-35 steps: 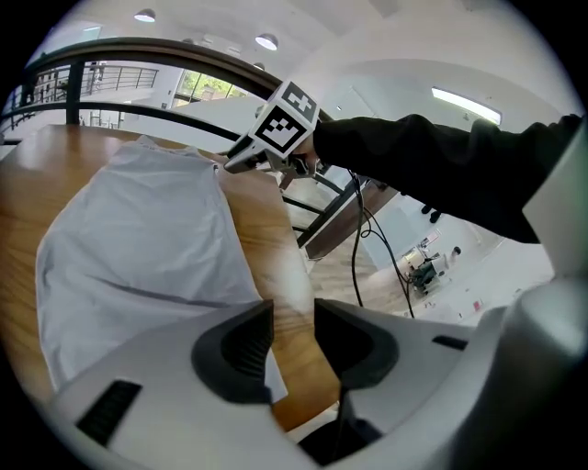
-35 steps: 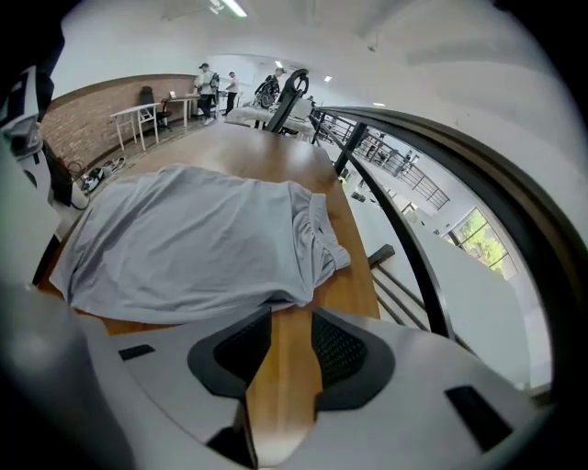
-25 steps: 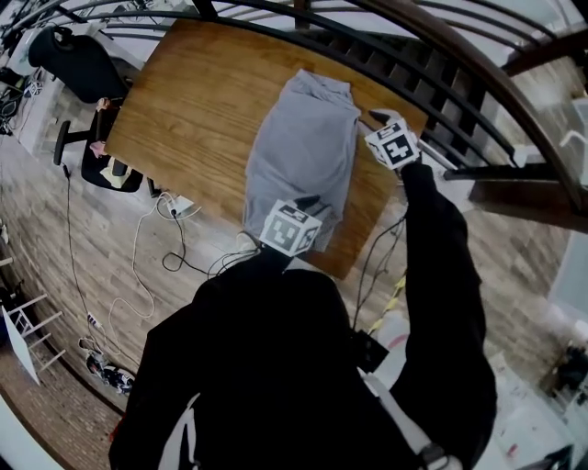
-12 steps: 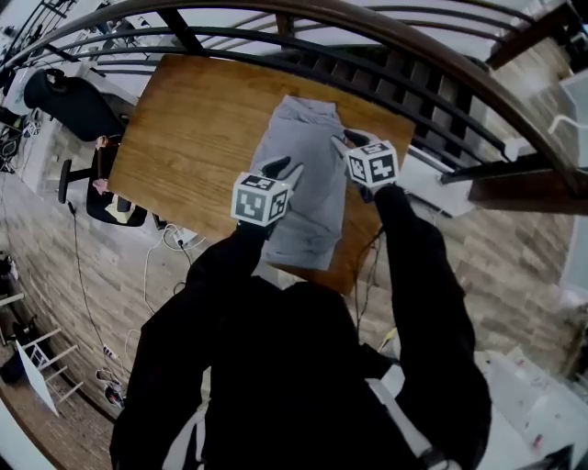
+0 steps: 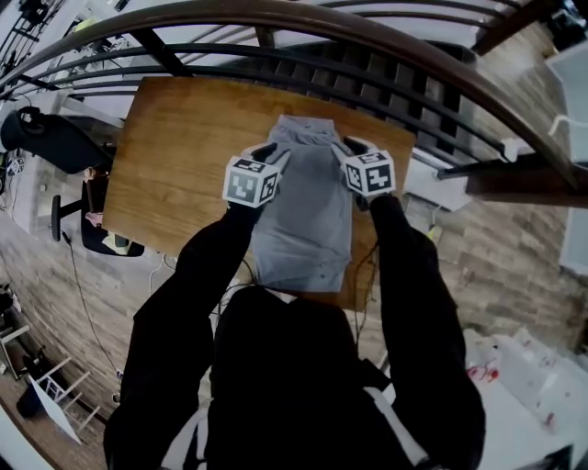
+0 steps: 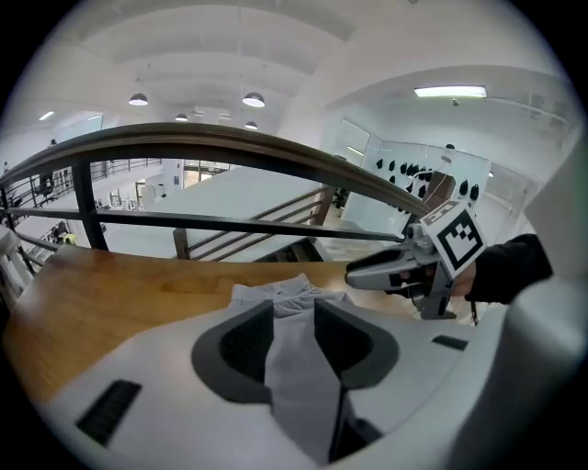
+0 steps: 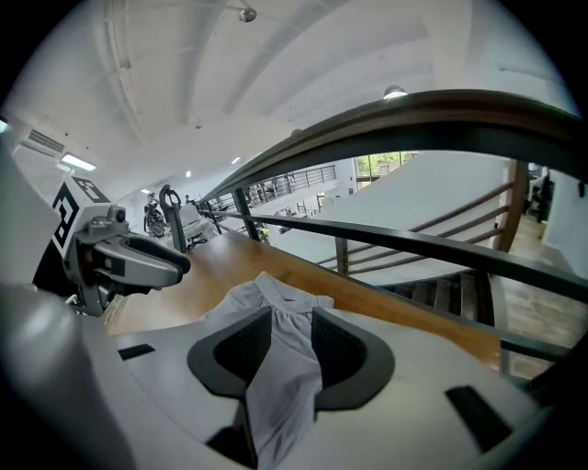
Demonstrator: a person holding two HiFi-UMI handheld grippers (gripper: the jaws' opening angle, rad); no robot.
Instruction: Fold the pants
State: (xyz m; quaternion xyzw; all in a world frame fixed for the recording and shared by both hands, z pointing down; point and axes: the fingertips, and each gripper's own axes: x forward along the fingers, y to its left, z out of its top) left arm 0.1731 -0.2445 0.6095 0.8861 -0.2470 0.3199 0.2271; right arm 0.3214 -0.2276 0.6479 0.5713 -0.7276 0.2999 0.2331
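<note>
Grey pants [image 5: 308, 211] lie lengthwise on the wooden table [image 5: 184, 138], waistband at the far end. My left gripper [image 5: 274, 151] hovers over the waistband's left side and my right gripper [image 5: 343, 145] over its right side. Both point down and away from me. In the left gripper view the open jaws [image 6: 294, 317] frame the pants [image 6: 292, 292], with the right gripper [image 6: 367, 274] to the right. In the right gripper view the jaws [image 7: 291, 326] stand open above the waistband [image 7: 280, 298], and the left gripper [image 7: 175, 264] shows at the left. Nothing is gripped.
A curved metal railing [image 5: 276, 18] runs just beyond the table's far edge. A black chair [image 5: 55, 138] stands left of the table, with cables [image 5: 78, 294] on the wooden floor. A white surface with small items [image 5: 524, 386] lies at the lower right.
My left gripper has travelled from the near end of the pants to the far waistband end. My right gripper has shifted from the table's right edge onto the waistband and rolled.
</note>
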